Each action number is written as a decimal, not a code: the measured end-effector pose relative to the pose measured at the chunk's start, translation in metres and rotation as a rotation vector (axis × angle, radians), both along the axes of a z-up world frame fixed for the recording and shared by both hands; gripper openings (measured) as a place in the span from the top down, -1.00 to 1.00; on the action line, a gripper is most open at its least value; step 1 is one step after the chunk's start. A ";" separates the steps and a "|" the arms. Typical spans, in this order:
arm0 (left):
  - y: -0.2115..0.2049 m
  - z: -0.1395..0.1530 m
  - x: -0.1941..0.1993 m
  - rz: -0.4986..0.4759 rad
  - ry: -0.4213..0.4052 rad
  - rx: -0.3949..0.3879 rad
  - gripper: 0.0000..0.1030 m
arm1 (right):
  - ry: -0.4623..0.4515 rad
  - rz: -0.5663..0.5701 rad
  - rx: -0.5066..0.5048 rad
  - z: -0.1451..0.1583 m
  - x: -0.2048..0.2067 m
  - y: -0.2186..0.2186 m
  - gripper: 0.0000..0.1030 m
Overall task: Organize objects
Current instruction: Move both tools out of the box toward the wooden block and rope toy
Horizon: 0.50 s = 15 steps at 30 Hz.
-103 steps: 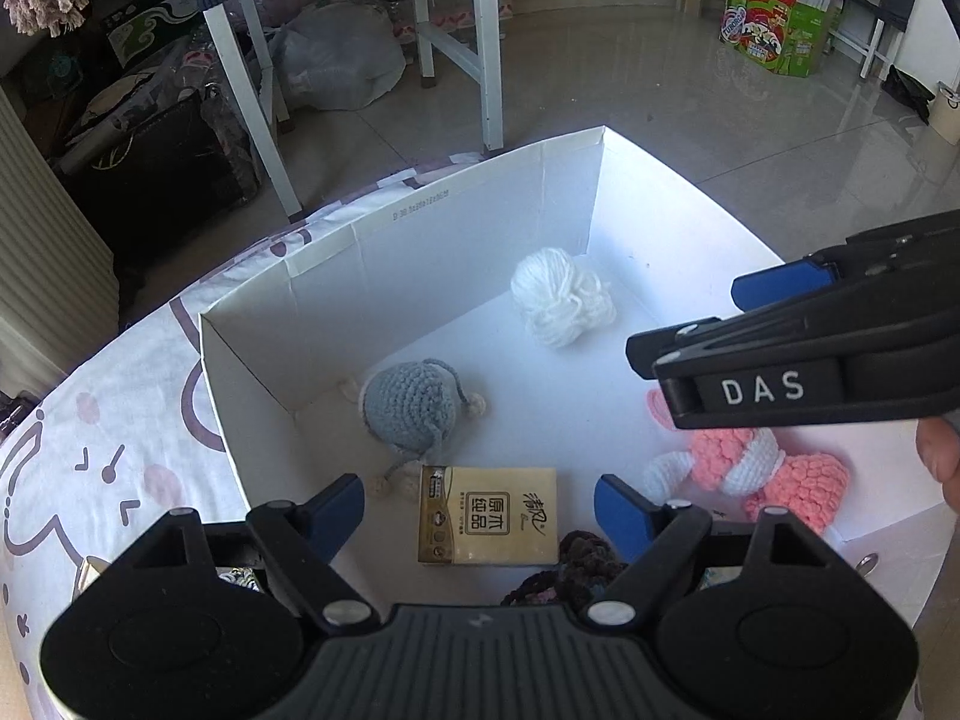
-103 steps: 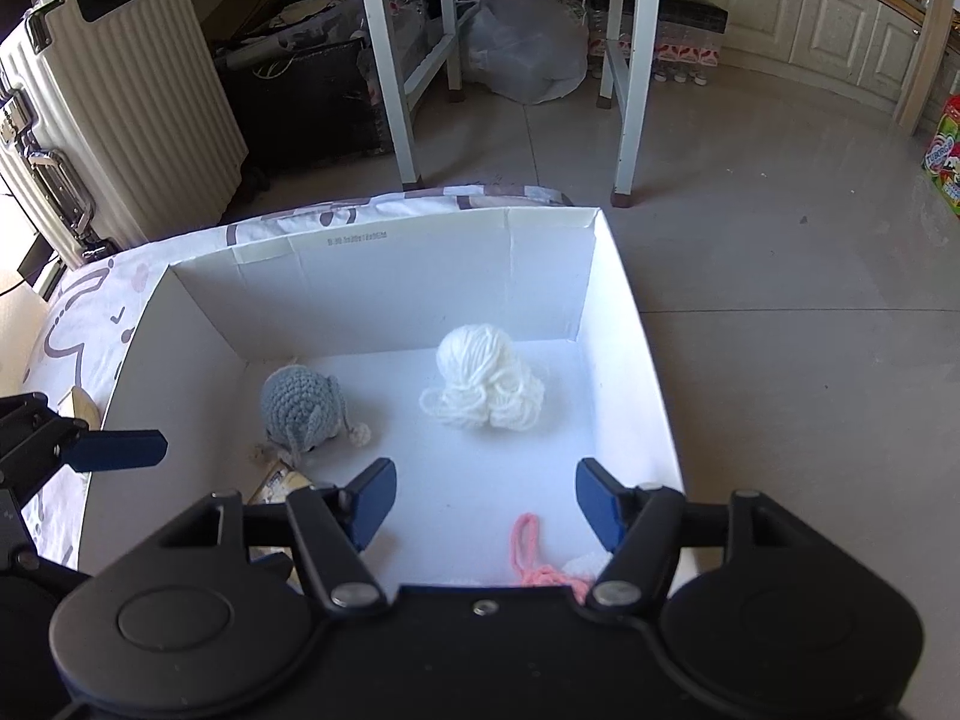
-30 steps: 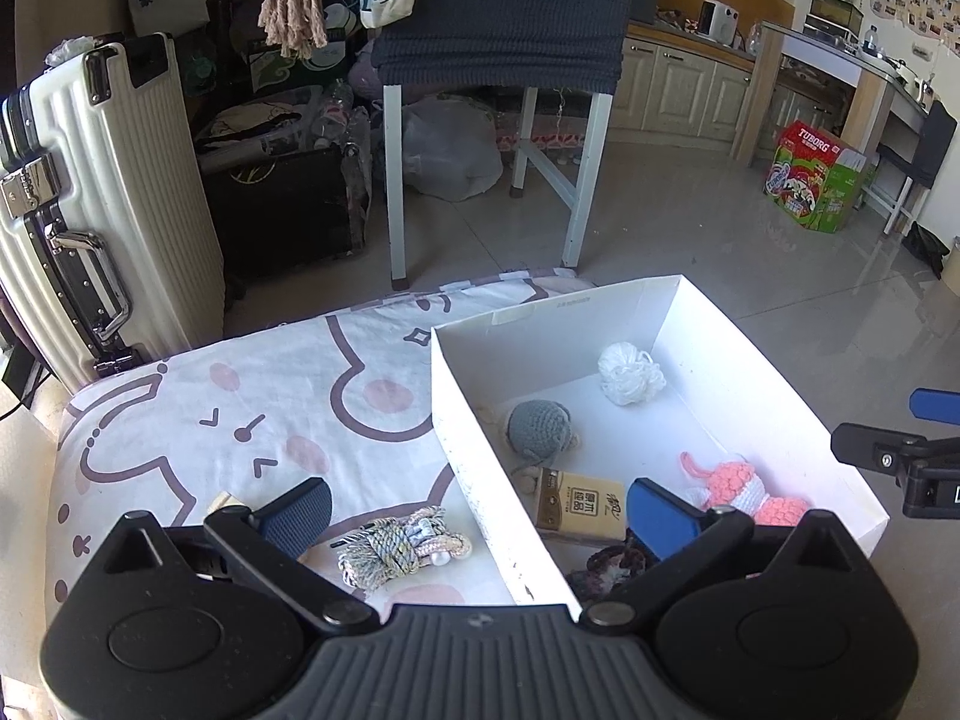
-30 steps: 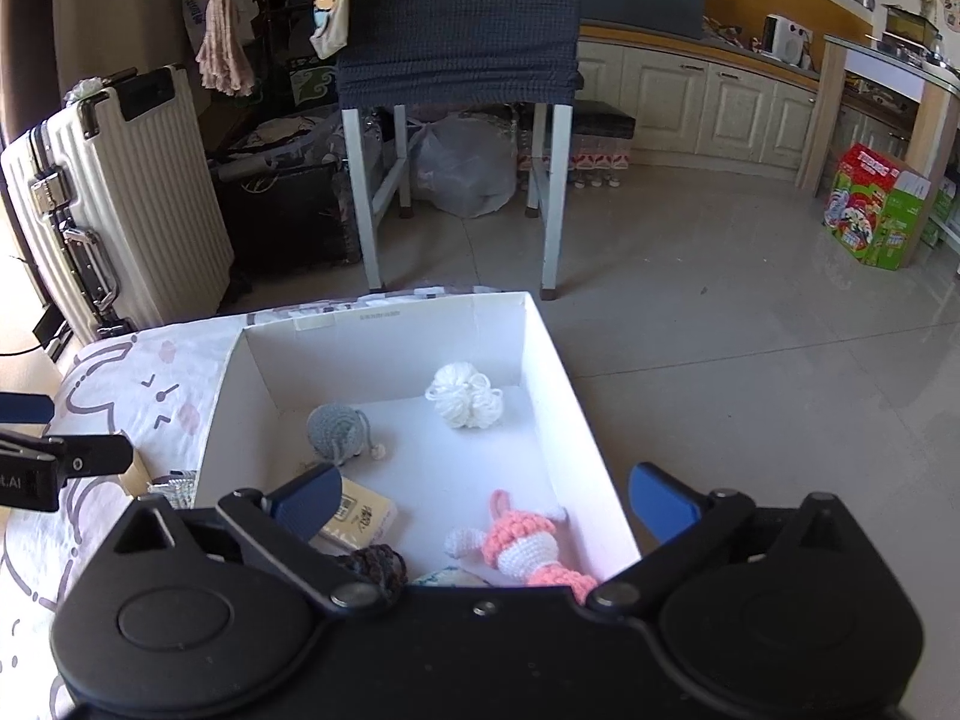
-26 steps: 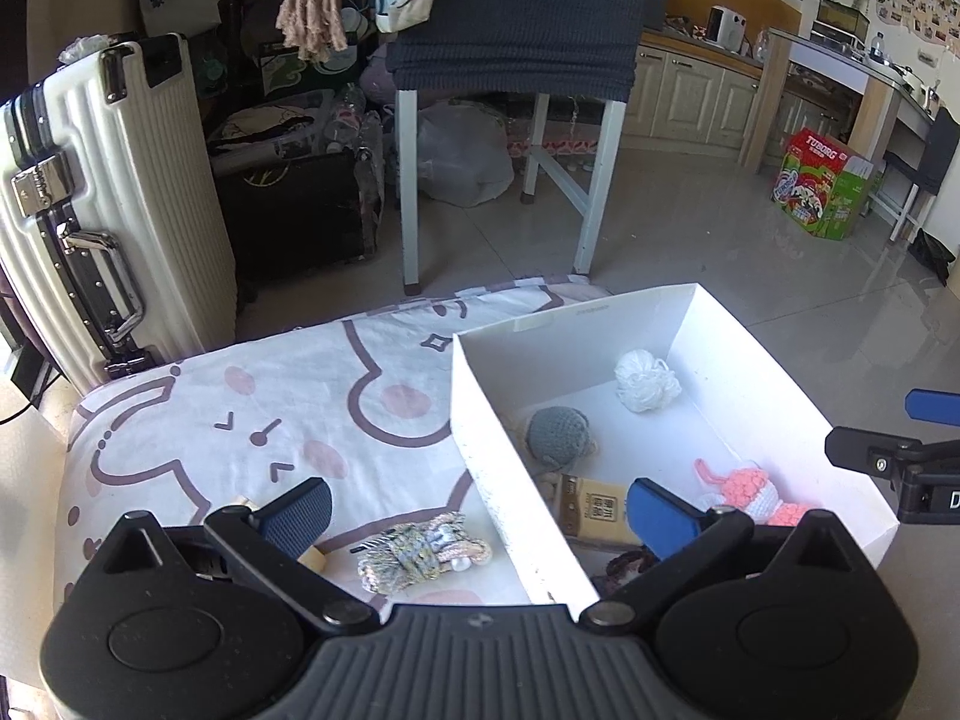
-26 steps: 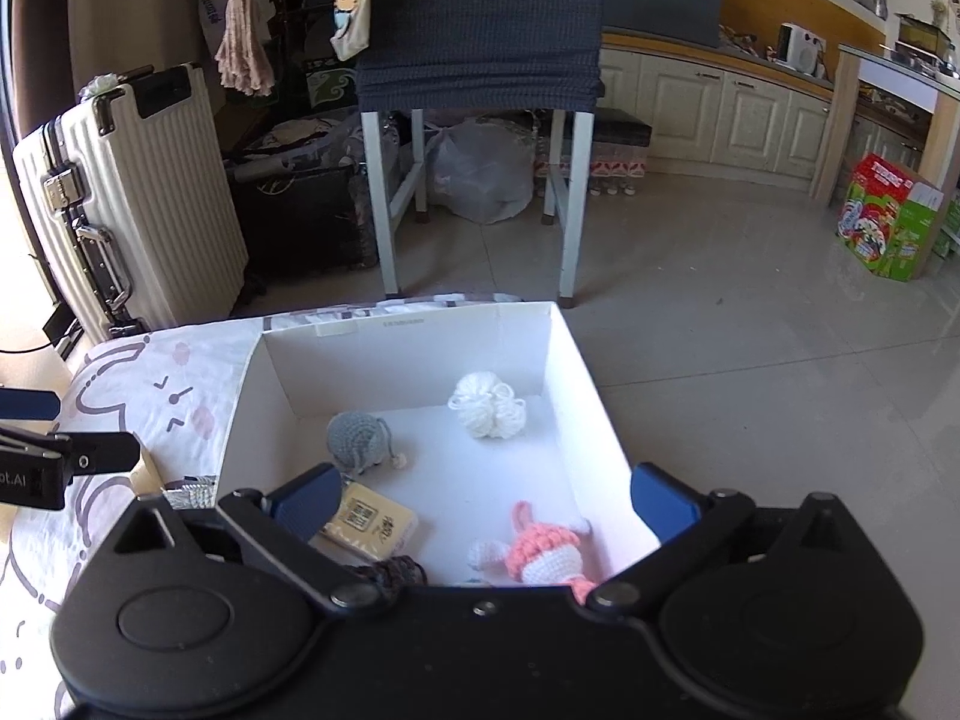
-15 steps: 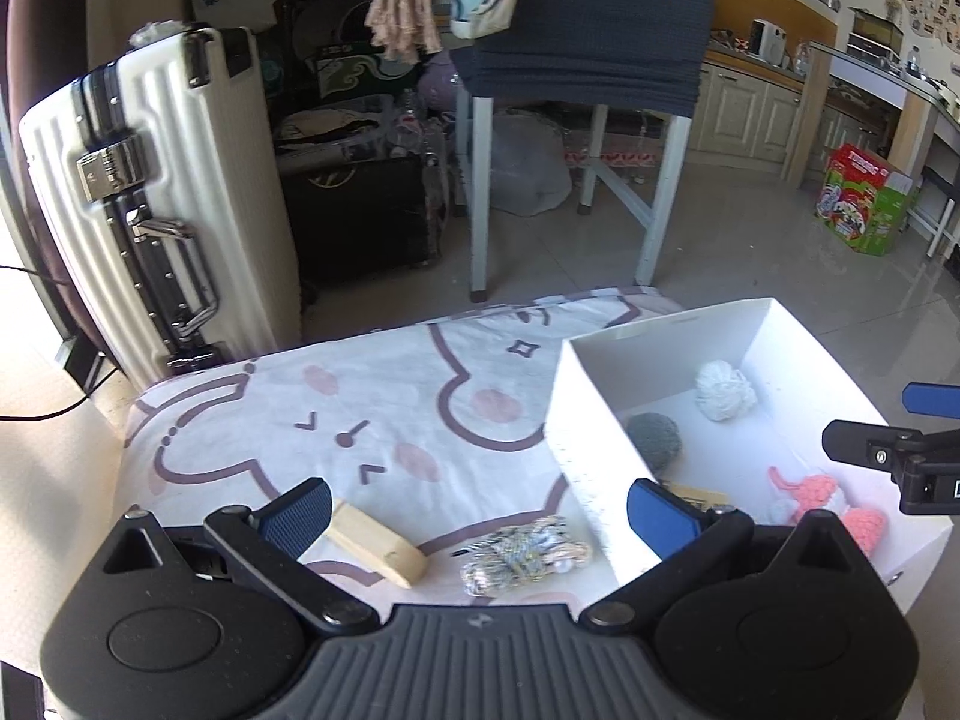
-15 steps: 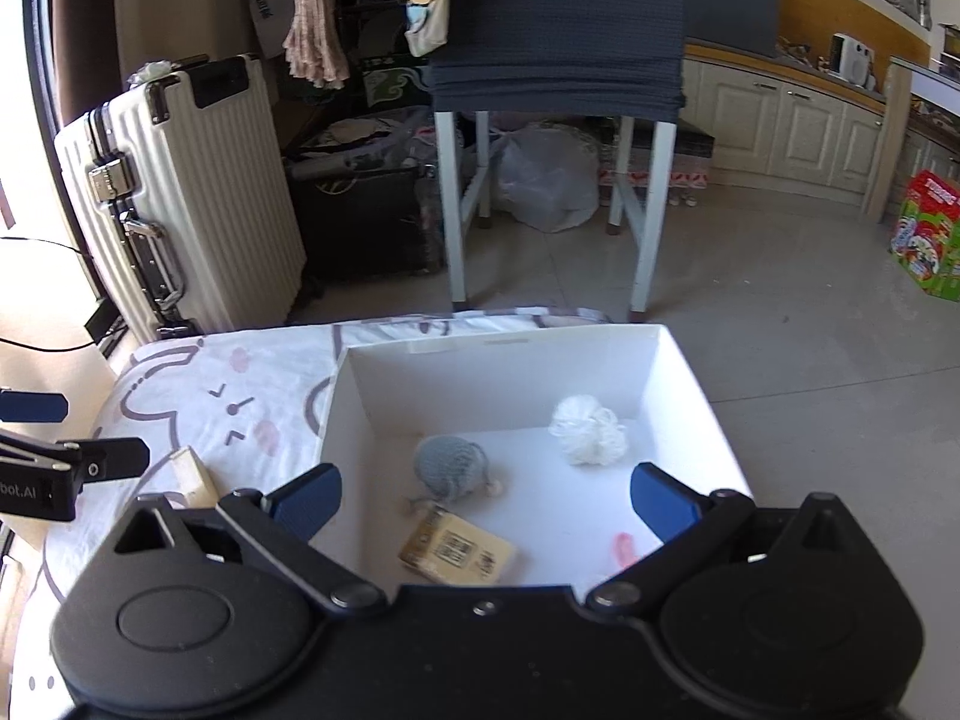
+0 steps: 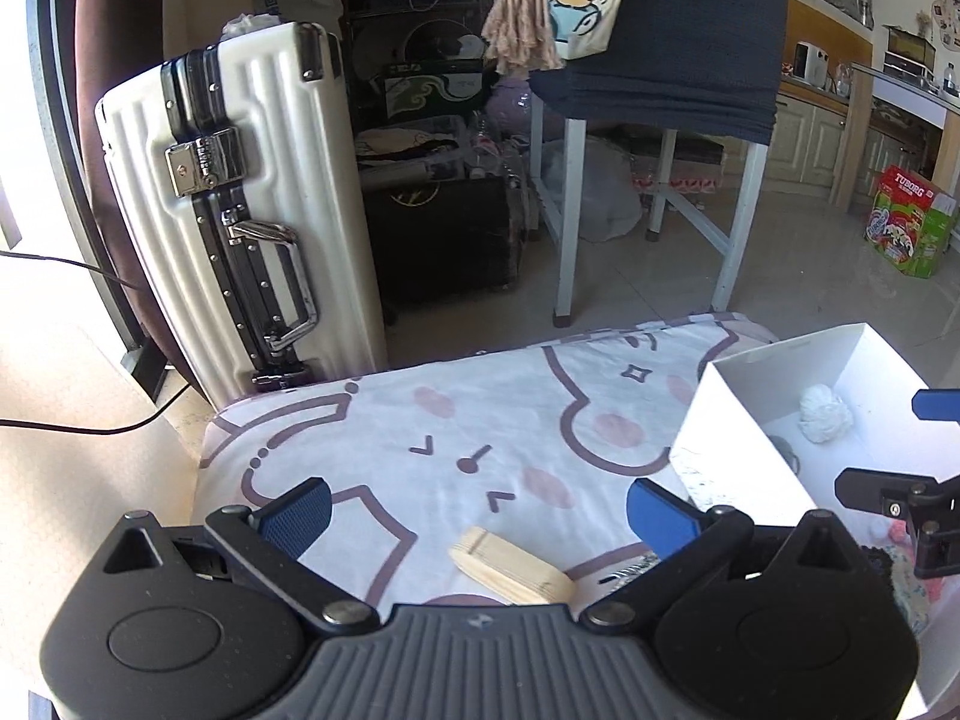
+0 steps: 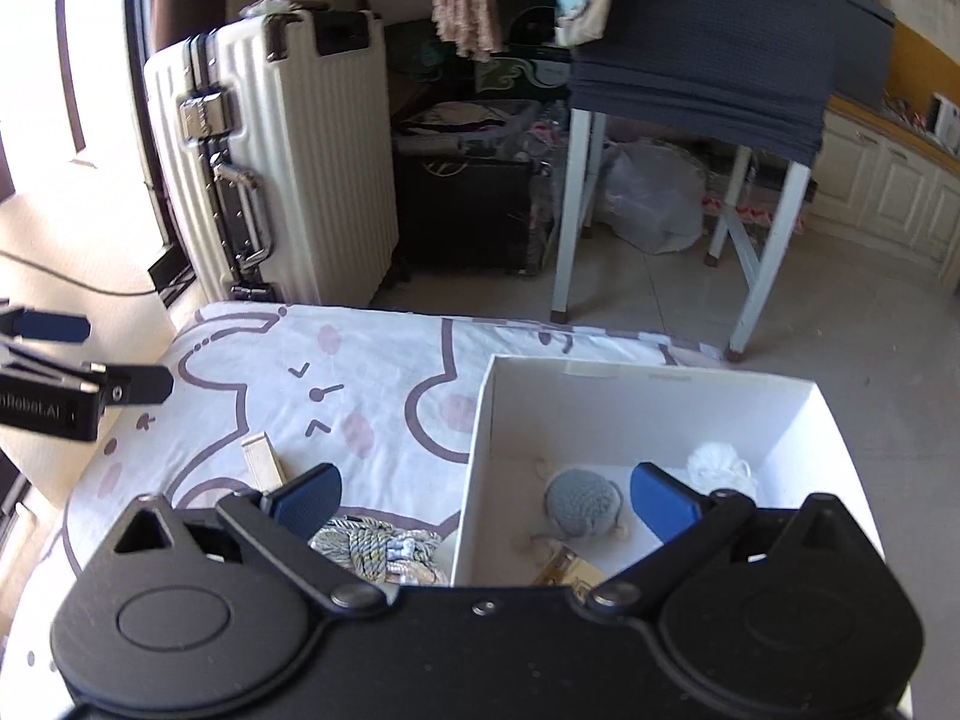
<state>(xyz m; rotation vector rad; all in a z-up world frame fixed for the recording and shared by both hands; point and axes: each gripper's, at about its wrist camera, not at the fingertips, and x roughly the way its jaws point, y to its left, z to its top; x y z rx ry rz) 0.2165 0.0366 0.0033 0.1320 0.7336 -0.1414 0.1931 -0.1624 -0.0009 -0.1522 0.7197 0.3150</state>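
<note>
My left tongs (image 9: 477,510) gape wide, empty, over the wood block (image 9: 510,567) on the cloth (image 9: 480,414). I should straddle its narrow sides. Right tongs (image 10: 483,495), wide too, hold nothing near the box (image 10: 474,450).

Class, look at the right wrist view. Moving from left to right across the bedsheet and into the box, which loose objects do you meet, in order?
wooden block → bundle of braided cord → left wall of the white box → grey crocheted piece → white yarn ball.
</note>
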 end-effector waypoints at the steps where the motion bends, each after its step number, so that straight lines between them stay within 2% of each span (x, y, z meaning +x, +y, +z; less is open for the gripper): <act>1: 0.003 -0.002 0.002 0.003 0.001 0.000 -1.00 | -0.005 0.013 -0.019 -0.001 0.001 0.004 -1.00; 8: 0.019 -0.017 0.013 -0.010 -0.005 -0.017 -1.00 | -0.014 0.115 -0.126 -0.009 0.009 0.029 -1.00; 15: 0.026 -0.036 0.024 -0.072 -0.013 -0.024 -1.00 | -0.053 0.278 -0.302 -0.022 0.008 0.057 -1.00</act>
